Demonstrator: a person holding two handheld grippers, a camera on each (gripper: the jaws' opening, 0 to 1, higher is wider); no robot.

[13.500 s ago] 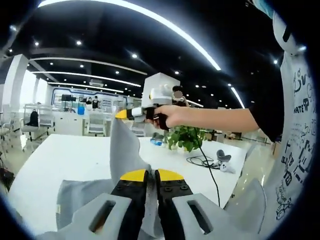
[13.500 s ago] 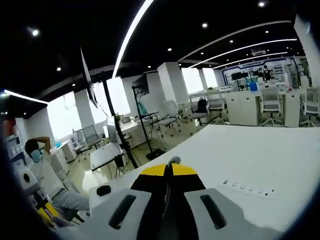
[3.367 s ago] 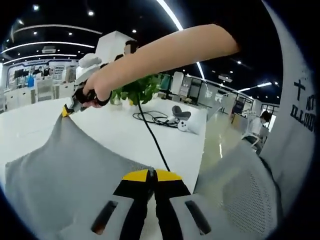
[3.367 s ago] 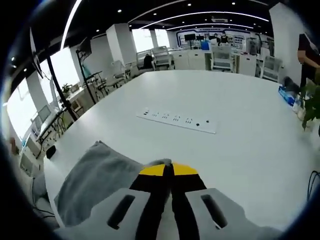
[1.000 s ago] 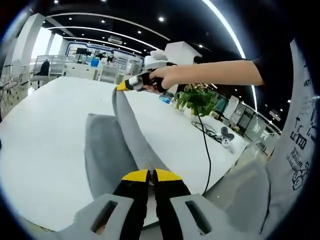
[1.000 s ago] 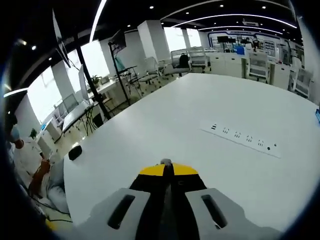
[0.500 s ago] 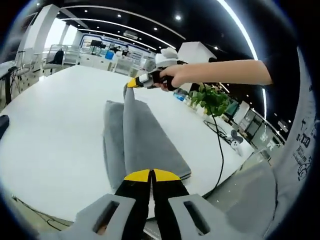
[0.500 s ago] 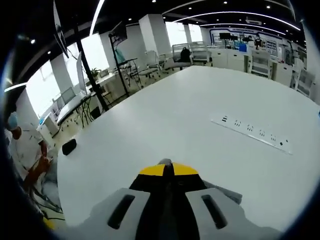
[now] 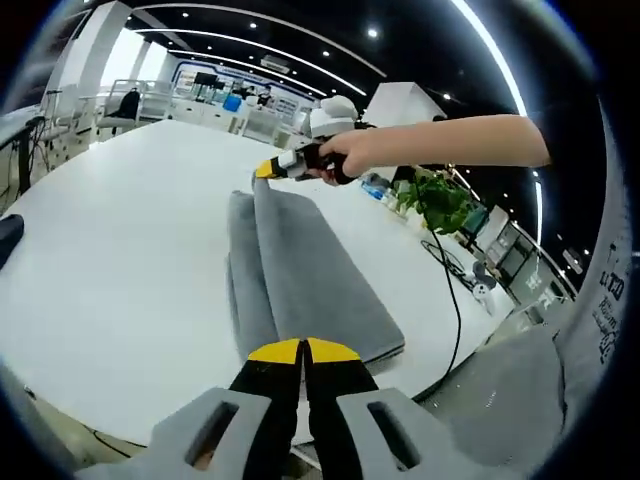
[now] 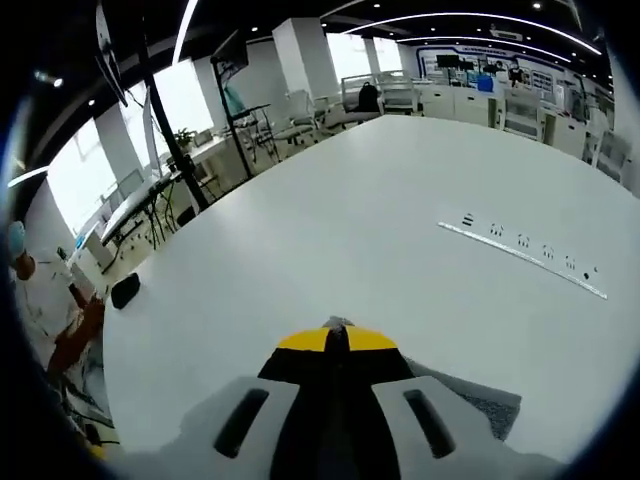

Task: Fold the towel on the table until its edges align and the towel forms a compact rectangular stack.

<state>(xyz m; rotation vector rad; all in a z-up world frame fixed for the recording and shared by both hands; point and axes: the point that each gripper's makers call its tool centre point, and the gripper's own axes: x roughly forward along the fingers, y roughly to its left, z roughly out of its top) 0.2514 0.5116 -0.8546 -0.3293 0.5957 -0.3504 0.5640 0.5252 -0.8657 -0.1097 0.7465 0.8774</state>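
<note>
Pinching opposite ends of the towel [image 9: 300, 275], left gripper [image 9: 301, 349] and right gripper [image 9: 266, 169] both closed; uneven release risks skewing edges ahead.

One grey towel [image 9: 300, 275], two grippers [image 9: 300, 350] [image 10: 335, 340], one potted plant [image 9: 437, 200] and one power strip [image 10: 525, 255] are sitting around the white table [image 9: 110, 240].

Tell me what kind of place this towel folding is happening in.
Probably an open-plan office or lab: a big white table with a built-in power strip, rows of desks and office chairs behind, ceiling strip lights, a potted plant.
</note>
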